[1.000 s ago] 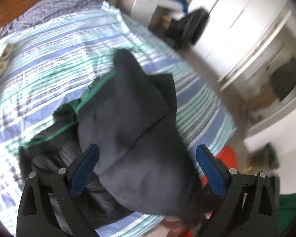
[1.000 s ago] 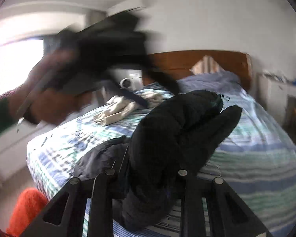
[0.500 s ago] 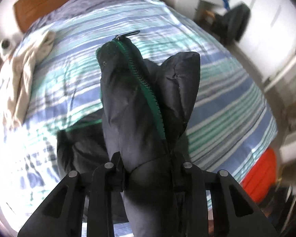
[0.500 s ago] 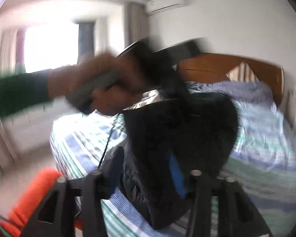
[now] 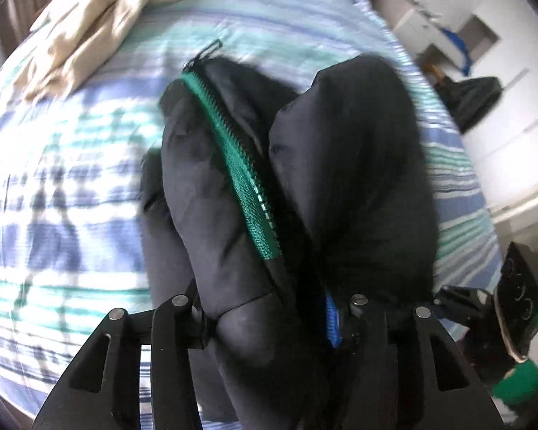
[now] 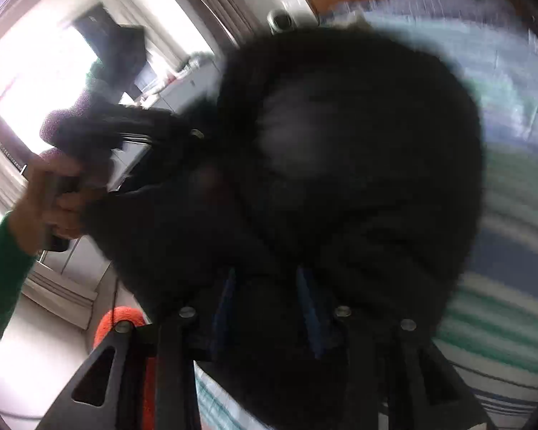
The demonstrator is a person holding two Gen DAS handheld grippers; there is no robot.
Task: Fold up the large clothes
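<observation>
Now both tongs have the dark jacket bunched between their fingers above the striped bed. The left tongs grip a thick fold beside the green zipper, though their jaws are opening. The right tongs pinch another fold, jaws closing on the cloth; that view is heavily blurred. A hand in a green sleeve shows at its left edge. A beige garment lies on the bed beyond, well apart from the jacket
</observation>
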